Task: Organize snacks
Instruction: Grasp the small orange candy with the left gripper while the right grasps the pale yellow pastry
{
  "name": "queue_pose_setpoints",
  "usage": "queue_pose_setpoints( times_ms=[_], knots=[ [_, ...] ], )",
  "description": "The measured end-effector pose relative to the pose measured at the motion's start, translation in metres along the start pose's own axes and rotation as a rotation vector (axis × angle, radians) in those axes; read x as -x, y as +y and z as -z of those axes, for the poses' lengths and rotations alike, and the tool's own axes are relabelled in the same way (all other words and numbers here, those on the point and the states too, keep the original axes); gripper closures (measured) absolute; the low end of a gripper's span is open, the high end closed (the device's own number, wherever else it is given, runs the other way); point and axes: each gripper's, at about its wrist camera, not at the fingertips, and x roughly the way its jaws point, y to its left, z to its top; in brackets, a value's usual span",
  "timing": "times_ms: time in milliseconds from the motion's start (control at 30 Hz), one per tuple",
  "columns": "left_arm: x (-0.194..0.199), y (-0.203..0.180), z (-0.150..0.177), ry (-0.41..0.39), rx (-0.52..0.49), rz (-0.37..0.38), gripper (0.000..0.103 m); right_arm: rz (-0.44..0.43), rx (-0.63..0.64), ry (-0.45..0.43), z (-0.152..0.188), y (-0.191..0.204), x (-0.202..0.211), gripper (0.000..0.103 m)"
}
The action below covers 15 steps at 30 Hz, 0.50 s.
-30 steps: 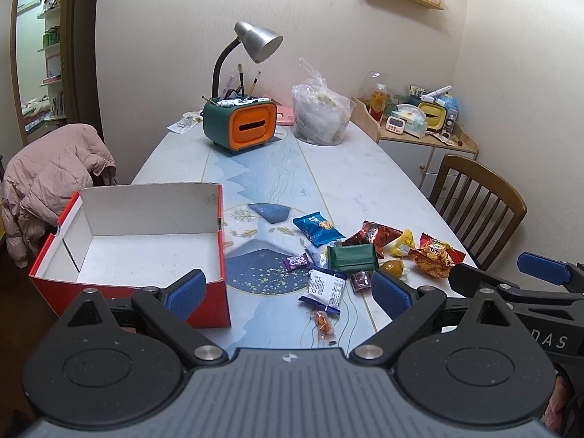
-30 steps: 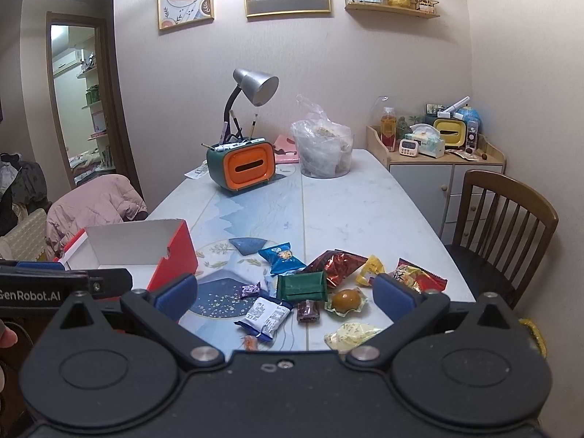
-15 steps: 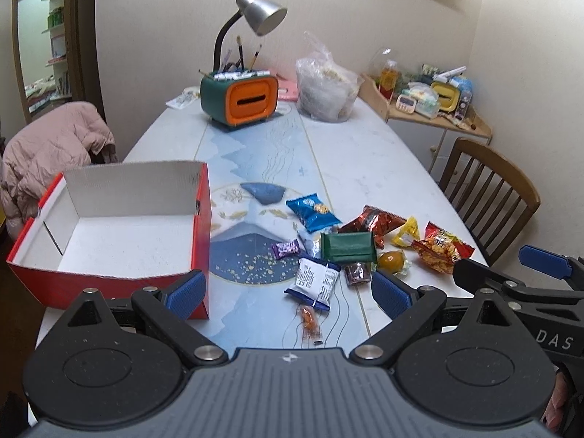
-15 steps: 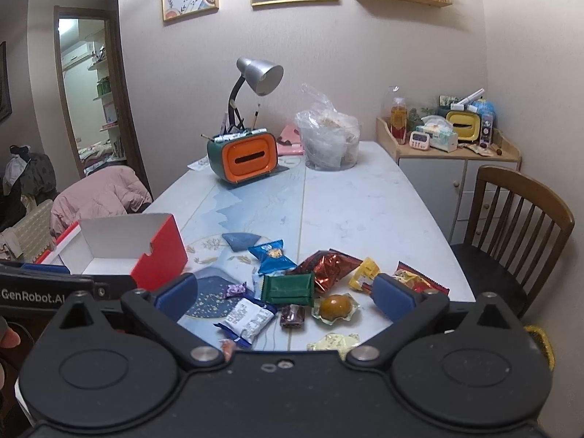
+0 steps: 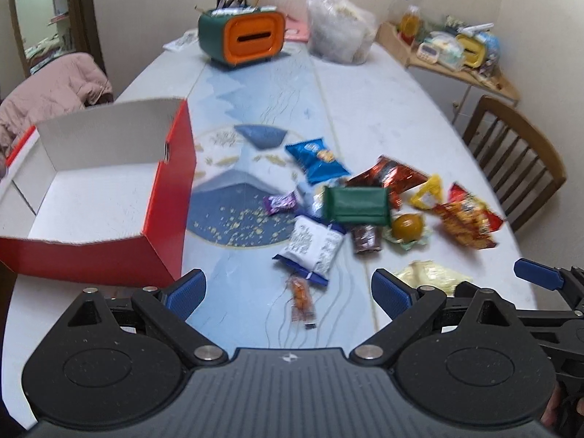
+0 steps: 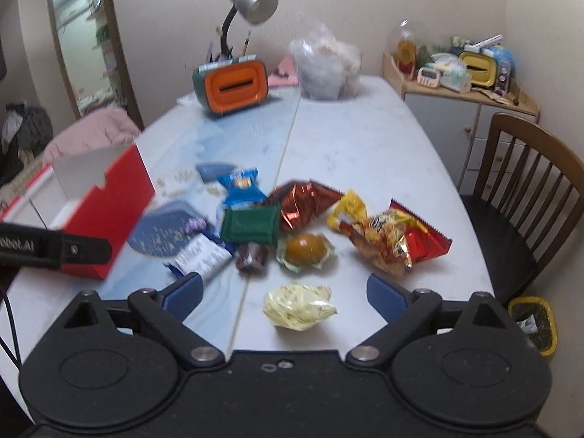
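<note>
Two grippers hover over the snacks [image 6: 277, 226] — left gripper [image 5: 288, 294] jaws apart, empty, orange candy [image 5: 301, 297] dead ahead, lengthwise. Right gripper [image 6: 283, 294] closing on nothing yet; you've yellow packet [image 6: 297, 304] btwn its jaws. Box [image 5: 168, 197] sits left.

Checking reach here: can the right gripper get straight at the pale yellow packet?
Probably yes. The pale yellow packet lies alone on the table just ahead of the right gripper, whose closing jaws hold nothing; no other snack covers it.

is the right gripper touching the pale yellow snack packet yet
Apart. In the right wrist view the right gripper has closing jaws with nothing pressed between them, and bare table shows between both blue tips and the pale yellow packet.
</note>
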Motion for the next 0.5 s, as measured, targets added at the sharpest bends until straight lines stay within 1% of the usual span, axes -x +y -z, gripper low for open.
queue_pose_setpoints(
  times_ms=[33,100,267,367,500],
  knots=[
    [-0.008,0.000,0.001,0.020,0.001,-0.011,0.005,0.000,0.011,0.016,0.002,-0.001,-0.007,0.014],
    [-0.019,0.000,0.004,0.039,0.002,-0.020,0.005,-0.011,0.030,0.053,0.005,-0.004,-0.021,0.018],
    [-0.046,-0.006,0.013,0.090,-0.021,-0.025,0.005,-0.027,0.070,0.099,0.009,-0.006,-0.045,0.018],
    [-0.060,-0.009,0.014,0.101,-0.022,-0.034,0.006,-0.027,0.078,0.121,0.010,-0.008,-0.058,0.019],
    [-0.074,-0.011,0.014,0.110,0.004,-0.044,0.006,-0.035,0.081,0.155,0.012,-0.010,-0.074,0.022]
  ],
)
